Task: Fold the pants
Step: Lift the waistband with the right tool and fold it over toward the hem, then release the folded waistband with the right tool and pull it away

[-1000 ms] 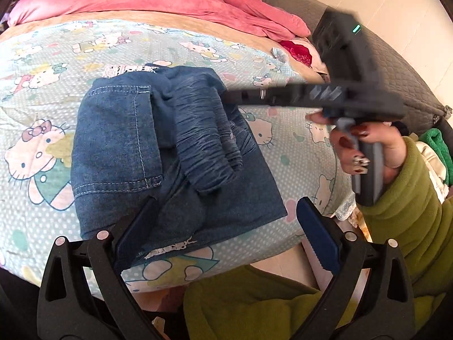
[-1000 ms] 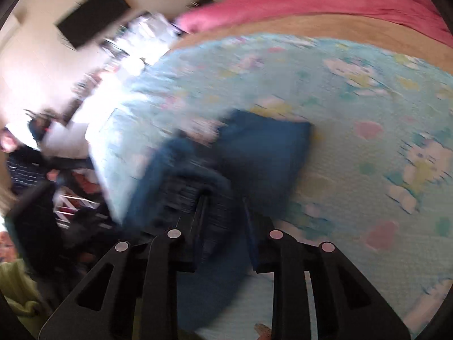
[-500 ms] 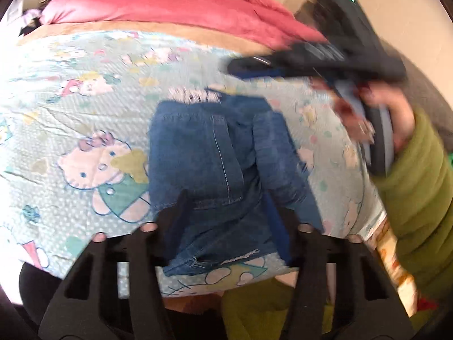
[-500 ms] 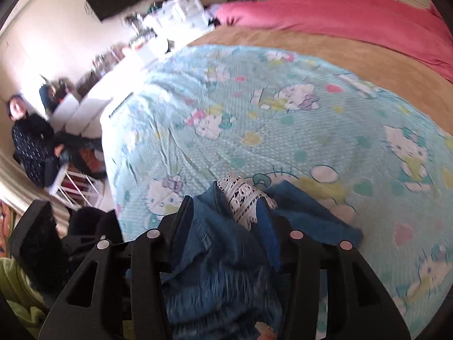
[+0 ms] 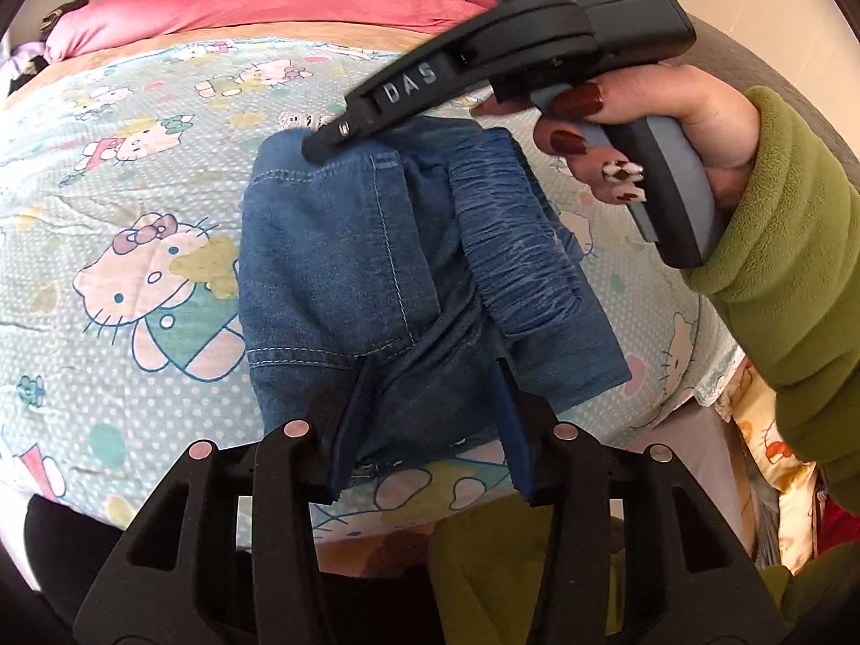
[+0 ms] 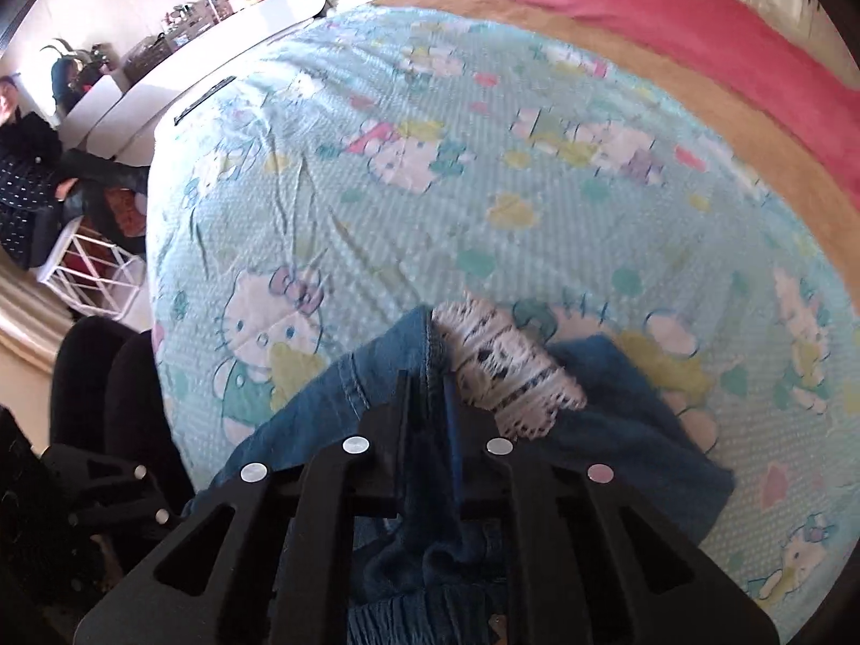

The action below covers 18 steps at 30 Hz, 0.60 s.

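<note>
Final tidying: the right tool pinches the folded blue denim pants' far edge; the left tool hovers released, ready to smooth.

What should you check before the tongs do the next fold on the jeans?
1. Right tongs pinching the far edge of the jeans: ok, closed on a ridge of denim.
2. Left tongs gripping the near edge: not ok, denim lies between the blue pads but they stand apart.
3. Jeans folded flat: not ok, the elastic waistband is bunched on top.
4. White lace trim tucked in: not ok, it pokes out at the far edge.
5. Jeans fully on the bedsheet: ok, though near its front edge.
6. Layers underneath lined up: cannot tell.
</note>
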Each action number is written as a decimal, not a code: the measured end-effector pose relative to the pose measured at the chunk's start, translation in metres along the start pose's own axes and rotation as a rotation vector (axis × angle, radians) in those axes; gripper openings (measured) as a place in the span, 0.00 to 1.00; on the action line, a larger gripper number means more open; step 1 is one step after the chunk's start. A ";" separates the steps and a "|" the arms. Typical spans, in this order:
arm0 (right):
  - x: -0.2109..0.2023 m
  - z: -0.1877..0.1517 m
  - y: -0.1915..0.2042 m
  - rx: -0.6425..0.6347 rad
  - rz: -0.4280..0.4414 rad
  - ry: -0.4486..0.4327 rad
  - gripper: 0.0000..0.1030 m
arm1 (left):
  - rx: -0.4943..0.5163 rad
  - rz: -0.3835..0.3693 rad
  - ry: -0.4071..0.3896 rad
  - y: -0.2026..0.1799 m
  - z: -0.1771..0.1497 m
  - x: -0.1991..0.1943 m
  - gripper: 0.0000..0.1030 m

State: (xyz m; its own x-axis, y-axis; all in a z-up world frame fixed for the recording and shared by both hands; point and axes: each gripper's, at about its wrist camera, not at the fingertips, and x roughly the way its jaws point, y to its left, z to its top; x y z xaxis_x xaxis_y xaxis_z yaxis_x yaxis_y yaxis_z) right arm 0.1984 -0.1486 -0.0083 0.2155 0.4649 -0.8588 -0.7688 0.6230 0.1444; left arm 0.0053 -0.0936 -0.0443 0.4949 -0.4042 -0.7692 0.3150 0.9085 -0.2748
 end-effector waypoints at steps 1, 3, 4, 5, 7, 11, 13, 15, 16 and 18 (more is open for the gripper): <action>0.000 0.003 0.000 0.002 -0.017 -0.016 0.05 | -0.002 0.004 -0.004 0.001 0.000 -0.002 0.35; 0.009 0.008 -0.002 -0.039 -0.145 -0.021 0.00 | -0.009 0.002 -0.003 -0.001 0.002 -0.003 0.35; 0.016 0.008 -0.006 -0.041 -0.193 -0.006 0.00 | -0.007 0.003 0.000 0.000 0.001 -0.004 0.36; 0.020 0.006 -0.010 -0.025 -0.187 0.007 0.00 | -0.007 0.004 0.000 0.001 0.001 -0.005 0.36; 0.018 0.004 -0.019 0.026 -0.148 -0.007 0.00 | -0.011 0.005 -0.001 0.003 0.001 -0.007 0.36; -0.025 -0.008 -0.027 0.087 -0.105 -0.130 0.27 | -0.010 0.003 0.000 0.002 0.001 -0.009 0.40; -0.048 -0.017 -0.024 0.101 -0.090 -0.189 0.48 | -0.001 0.005 0.001 0.000 0.001 -0.010 0.44; -0.071 -0.030 -0.022 0.102 -0.085 -0.234 0.49 | 0.006 0.010 0.002 -0.007 0.000 -0.007 0.48; -0.081 -0.037 -0.020 0.099 -0.090 -0.251 0.51 | 0.010 0.014 0.002 -0.008 0.001 -0.008 0.48; -0.101 -0.053 -0.017 0.096 -0.106 -0.293 0.59 | 0.013 0.014 0.002 -0.011 0.001 -0.009 0.52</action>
State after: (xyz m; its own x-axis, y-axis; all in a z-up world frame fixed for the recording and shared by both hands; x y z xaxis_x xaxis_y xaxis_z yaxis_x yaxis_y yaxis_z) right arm 0.1573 -0.2396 0.0497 0.4662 0.5472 -0.6952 -0.6756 0.7275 0.1196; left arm -0.0017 -0.1002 -0.0334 0.4976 -0.3916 -0.7739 0.3185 0.9124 -0.2569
